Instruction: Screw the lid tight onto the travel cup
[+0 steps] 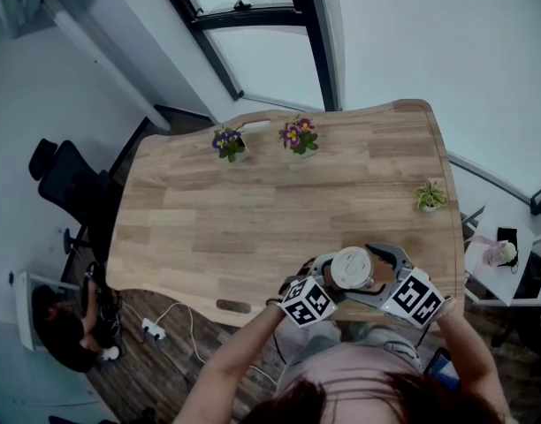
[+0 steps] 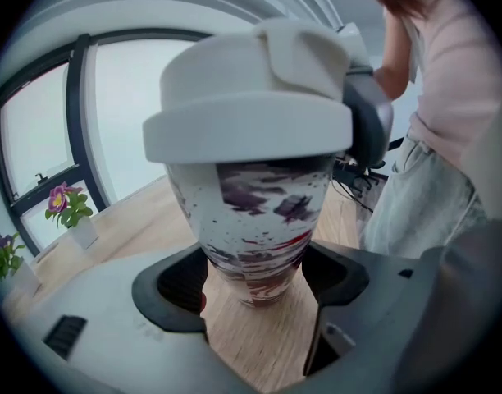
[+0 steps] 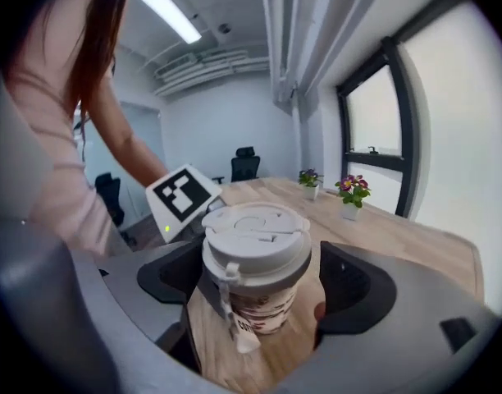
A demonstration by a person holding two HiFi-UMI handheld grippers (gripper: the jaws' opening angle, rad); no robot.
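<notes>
My left gripper (image 2: 255, 279) has its fingers clamped on the travel cup (image 2: 255, 212), low down. The cup stands at the surface's (image 1: 253, 210) near edge. My right gripper (image 3: 255, 290) straddles the lid (image 3: 255, 228) - fingers parted, slim gap showing.

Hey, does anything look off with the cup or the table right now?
Only one small thing: a white tab hangs loose on its strap from the lid, down the side of the travel cup. The lid looks level, and no spill shows on the table.
</notes>
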